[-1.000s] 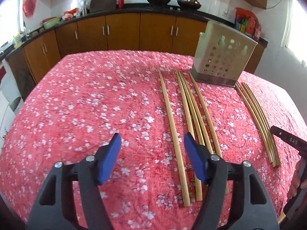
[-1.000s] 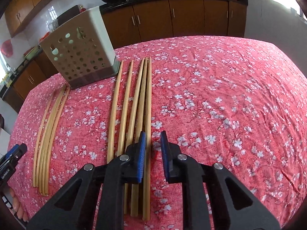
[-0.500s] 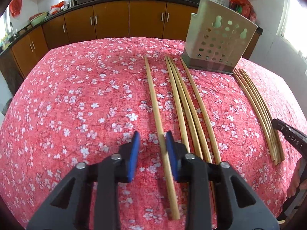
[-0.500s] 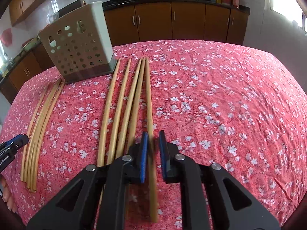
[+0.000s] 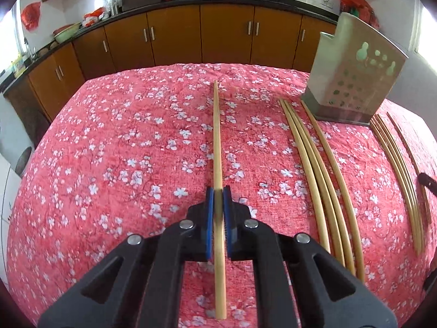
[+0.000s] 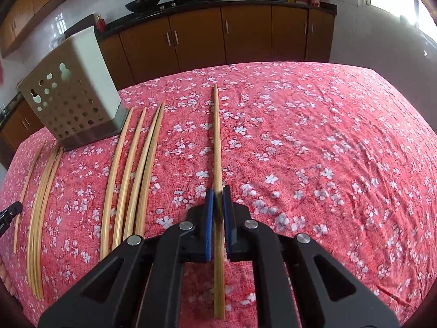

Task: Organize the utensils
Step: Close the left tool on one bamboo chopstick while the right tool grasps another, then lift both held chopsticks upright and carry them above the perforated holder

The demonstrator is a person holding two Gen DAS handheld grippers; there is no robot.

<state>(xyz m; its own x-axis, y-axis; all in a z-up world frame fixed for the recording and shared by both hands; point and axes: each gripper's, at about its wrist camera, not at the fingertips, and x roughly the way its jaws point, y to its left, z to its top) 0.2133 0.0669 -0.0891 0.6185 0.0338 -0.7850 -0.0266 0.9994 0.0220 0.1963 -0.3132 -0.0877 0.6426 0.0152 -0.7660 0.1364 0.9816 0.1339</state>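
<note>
My left gripper (image 5: 217,199) is shut on one long bamboo chopstick (image 5: 217,142), held lengthwise just above the red floral tablecloth. My right gripper (image 6: 217,199) is shut on another bamboo chopstick (image 6: 217,142) in the same way. Three chopsticks (image 5: 319,169) lie to the right in the left wrist view, several (image 6: 131,175) to the left in the right wrist view. A perforated beige utensil holder (image 5: 355,82) stands at the far side; it also shows in the right wrist view (image 6: 71,104).
A second bundle of thinner chopsticks (image 5: 398,169) lies beside the holder, also in the right wrist view (image 6: 41,207). Brown kitchen cabinets (image 5: 218,38) run behind the table. The other gripper's tip (image 6: 9,210) shows at the left edge.
Both grippers closed on a chopstick each and lifted it away from the group. The left jaws went from wide open to shut.
</note>
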